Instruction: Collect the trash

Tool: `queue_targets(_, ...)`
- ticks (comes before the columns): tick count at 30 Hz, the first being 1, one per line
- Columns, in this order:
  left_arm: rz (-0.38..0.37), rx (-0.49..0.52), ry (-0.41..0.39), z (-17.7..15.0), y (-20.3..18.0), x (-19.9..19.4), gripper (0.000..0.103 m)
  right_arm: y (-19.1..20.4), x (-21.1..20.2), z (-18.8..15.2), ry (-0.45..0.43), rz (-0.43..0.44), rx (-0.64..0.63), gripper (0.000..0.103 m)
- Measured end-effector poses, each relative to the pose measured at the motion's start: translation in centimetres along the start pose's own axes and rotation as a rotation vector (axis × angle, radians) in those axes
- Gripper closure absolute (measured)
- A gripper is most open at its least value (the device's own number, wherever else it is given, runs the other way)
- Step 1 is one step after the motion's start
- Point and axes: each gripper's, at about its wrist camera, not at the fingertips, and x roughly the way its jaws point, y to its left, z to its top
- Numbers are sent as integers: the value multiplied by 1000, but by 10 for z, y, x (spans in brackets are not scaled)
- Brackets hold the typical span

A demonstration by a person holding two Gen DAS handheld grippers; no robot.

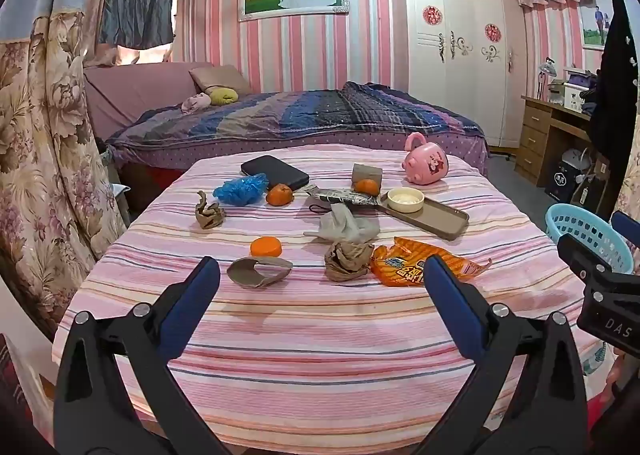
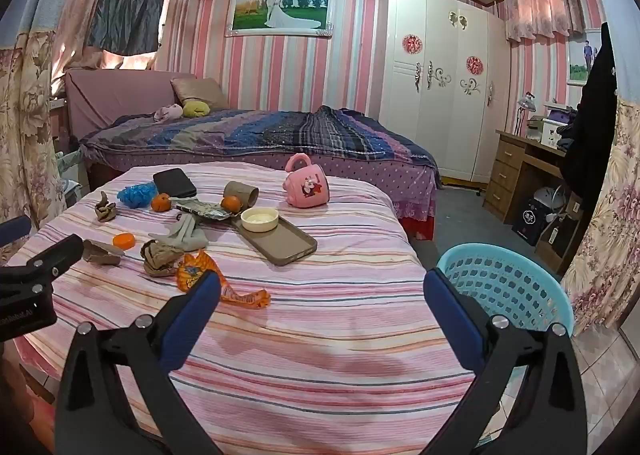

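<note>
While both the left gripper (image 1: pixel 322 271) and right gripper (image 2: pixel 322 283) hover open and empty, treat collection as unstarted; the orange snack wrapper (image 1: pixel 420 263), crumpled paper (image 1: pixel 346 259) and flattened cardboard tube (image 1: pixel 258 271) lie on the tabletop (image 1: pixel 320 335); the blue basket (image 2: pixel 500 283) beside it shows nothing inside.

Right gripper (image 2: pixel 322 287) wide open, empty, hanging over near edge of striped table (image 2: pixel 320 355).
Orange snack wrapper (image 2: pixel 224 287) just past its left finger; crumpled brown paper (image 2: pixel 160 253) and grey plastic bag (image 2: pixel 186 235) beyond that. Blue basket (image 2: pixel 508 287) beside table, behind right finger. Left gripper (image 2: pixel 36 271) partly visible at left edge.
</note>
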Motion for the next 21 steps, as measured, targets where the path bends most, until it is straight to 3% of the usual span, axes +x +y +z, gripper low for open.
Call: queue_targets(21,4,-26,-15,1,7,0,5,-1,-2,2,-19,-13,-8,4)
